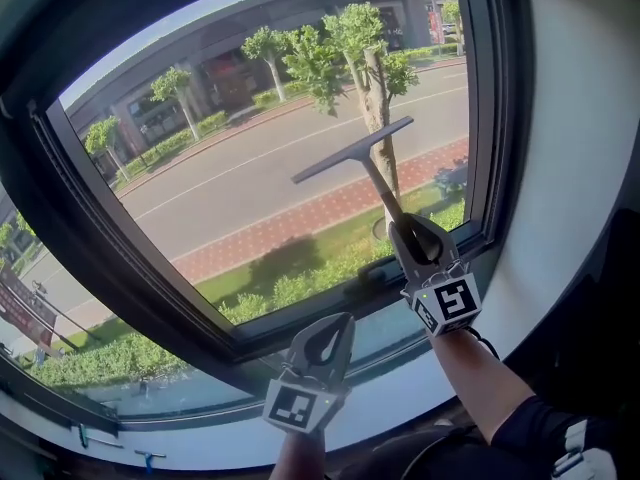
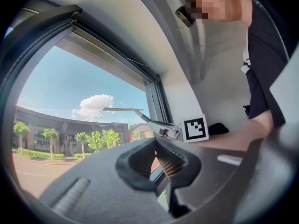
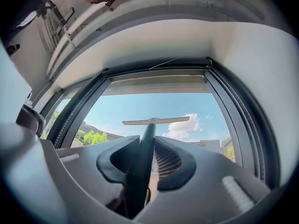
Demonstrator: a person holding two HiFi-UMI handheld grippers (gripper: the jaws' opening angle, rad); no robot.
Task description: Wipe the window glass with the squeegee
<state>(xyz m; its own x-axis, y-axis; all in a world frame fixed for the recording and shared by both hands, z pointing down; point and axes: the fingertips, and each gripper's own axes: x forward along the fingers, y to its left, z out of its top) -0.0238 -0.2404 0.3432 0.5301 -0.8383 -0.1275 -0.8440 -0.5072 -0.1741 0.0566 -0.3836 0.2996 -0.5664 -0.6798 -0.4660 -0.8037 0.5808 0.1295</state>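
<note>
1. Two grippers are showing below the window glass (image 1: 250, 168). The right gripper (image 1: 408, 230) is pinching the squeegee (image 1: 352, 150) by the lower end of its handle, with both jaws pressed against it in the right gripper view (image 3: 147, 146).
2. The left gripper (image 1: 330, 340) is hanging lower, near the sill, well apart from the squeegee. Its jaws are lying together at the tips and gripping nothing (image 2: 156, 157).
3. The cube (image 1: 450, 303) on the right gripper is showing a black-and-white square marker, and the left gripper's cube (image 1: 297, 406) is showing another.
4. The squeegee's handle is running up and away from the right gripper toward the glass. Its blade is sitting crosswise at the far end, forming a T.
5. In the head view the blade's long axis is slanting, its right end higher. It is lying in front of the street and trees (image 1: 340, 48) outside.
6. Whether the blade is touching the glass I cannot tell.
</note>
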